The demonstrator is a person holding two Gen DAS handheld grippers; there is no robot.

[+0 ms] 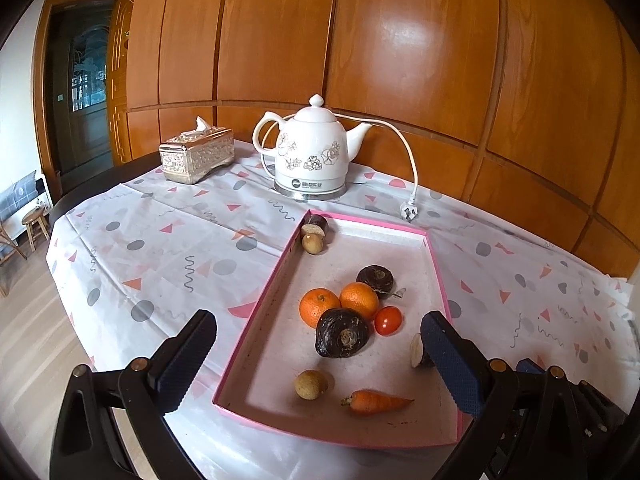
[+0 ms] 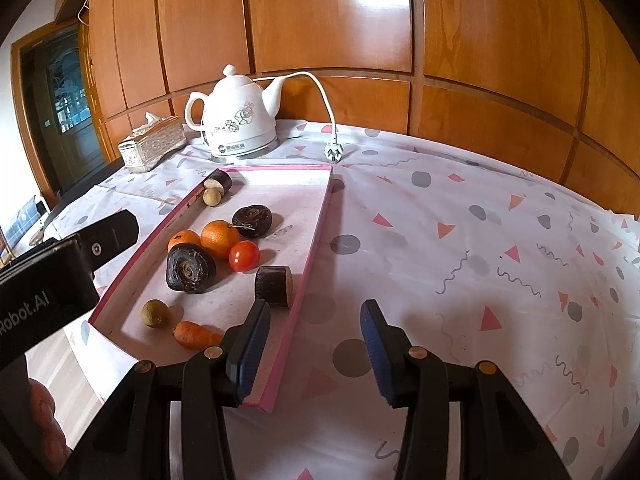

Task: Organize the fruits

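A pink-rimmed tray (image 1: 262,312) (image 2: 316,236) holds the produce: two oranges (image 1: 338,304) (image 2: 218,238), a red tomato (image 1: 388,321) (image 2: 244,256), dark water chestnuts (image 1: 342,333) (image 2: 190,268), a cut dark cane piece (image 2: 274,286), two longans (image 1: 310,384) (image 2: 156,313) and a small carrot (image 1: 374,401) (image 2: 196,334). My left gripper (image 1: 320,364) is open and empty above the tray's near end. My right gripper (image 2: 316,354) is open and empty, straddling the tray's right rim at the near corner.
A white kettle (image 1: 312,152) (image 2: 240,120) with cord and plug (image 1: 409,212) (image 2: 334,152) stands behind the tray, beside a silver tissue box (image 1: 196,156) (image 2: 154,144). A patterned tablecloth (image 2: 480,260) covers the table; wooden panelling is behind.
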